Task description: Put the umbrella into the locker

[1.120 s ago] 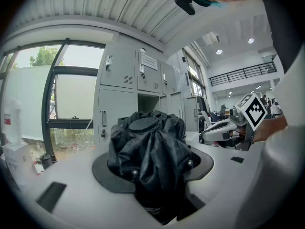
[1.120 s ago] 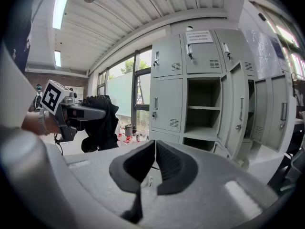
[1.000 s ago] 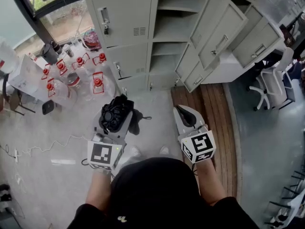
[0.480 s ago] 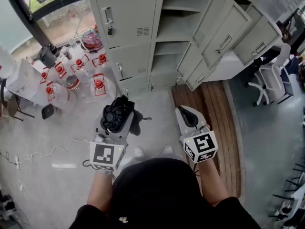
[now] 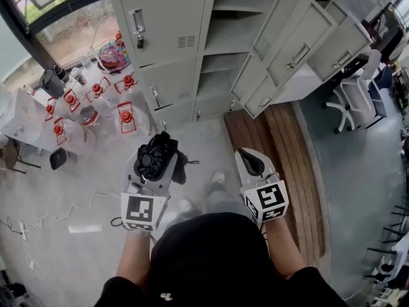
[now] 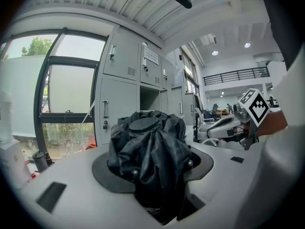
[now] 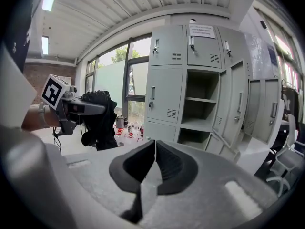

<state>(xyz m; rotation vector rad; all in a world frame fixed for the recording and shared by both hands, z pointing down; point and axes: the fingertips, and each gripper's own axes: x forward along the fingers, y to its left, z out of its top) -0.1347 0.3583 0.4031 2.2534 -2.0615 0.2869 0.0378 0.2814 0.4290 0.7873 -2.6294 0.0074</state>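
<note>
A folded black umbrella (image 5: 155,158) (image 6: 148,147) stands bunched between the jaws of my left gripper (image 5: 153,160), which is shut on it; its strap hangs to the right. In the right gripper view the umbrella (image 7: 98,118) shows at the left, held out level. My right gripper (image 5: 250,160) (image 7: 154,149) is shut with its black pads touching and nothing in them. The grey lockers (image 5: 192,50) (image 7: 190,89) stand ahead; one column has its doors swung open, showing bare shelves (image 5: 223,40) (image 7: 198,99).
Several clear water jugs with red caps (image 5: 96,104) crowd the floor left of the lockers, by a window. A white cable (image 5: 57,210) trails over the floor at the left. A wooden strip (image 5: 281,152) and an office chair (image 5: 354,101) lie to the right.
Both grippers have sunk a little and come slightly nearer the lockers. The person's foot now shows forward between them. The grip on the umbrella is unchanged.
</note>
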